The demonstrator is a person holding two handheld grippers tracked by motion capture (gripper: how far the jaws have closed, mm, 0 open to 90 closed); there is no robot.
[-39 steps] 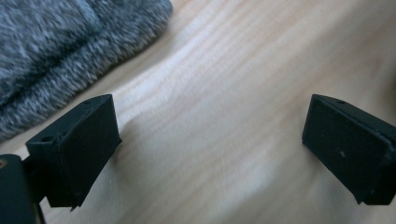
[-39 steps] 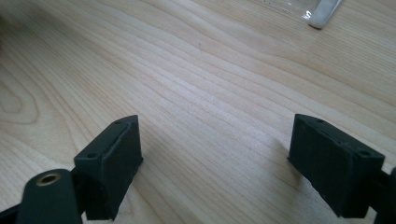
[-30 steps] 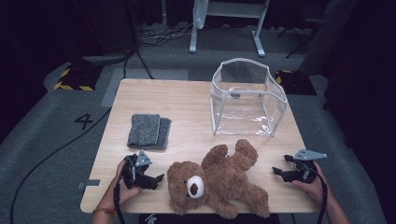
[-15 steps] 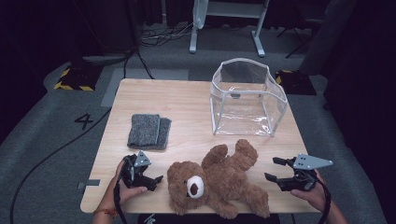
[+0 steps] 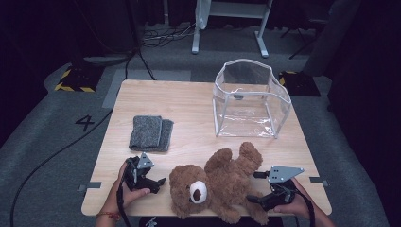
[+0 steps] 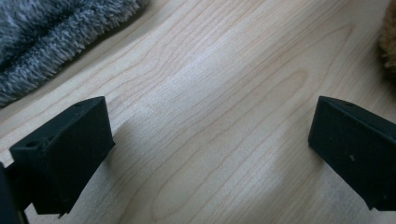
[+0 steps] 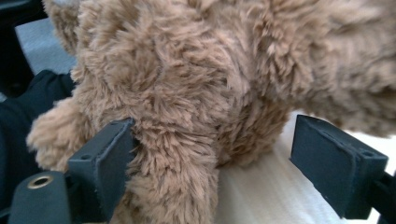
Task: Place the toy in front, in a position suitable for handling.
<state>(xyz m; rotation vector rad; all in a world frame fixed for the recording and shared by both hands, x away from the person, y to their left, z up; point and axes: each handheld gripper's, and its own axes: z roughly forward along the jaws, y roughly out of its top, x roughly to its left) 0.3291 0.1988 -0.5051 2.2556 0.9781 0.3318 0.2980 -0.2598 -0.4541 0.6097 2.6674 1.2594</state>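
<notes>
As seen from the high view, the teddy bear point(image 5: 222, 184) lay on its back at the counter point(image 5: 189, 109) near edge, head twd the left tool point(image 5: 150, 182), long axis slanting up-right twd the clear bag point(image 5: 248, 99).

Left gripper view: left tool open over bare wood.

Right gripper view: right tool point(image 7: 210, 154) jaws, just opening, gaped round a leg w/o clamping; a shallow bite on fur could slip.

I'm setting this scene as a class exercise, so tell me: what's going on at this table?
A person works two handheld grippers at a wooden table. The right gripper, its jaws just opened wider, has come in on the teddy bear: a furry limb lies between its jaws, one jaw against the fur, the other apart. The left gripper sits open over bare wood by the bear's head. A folded grey cloth and an empty clear pouch lie beyond.
</notes>
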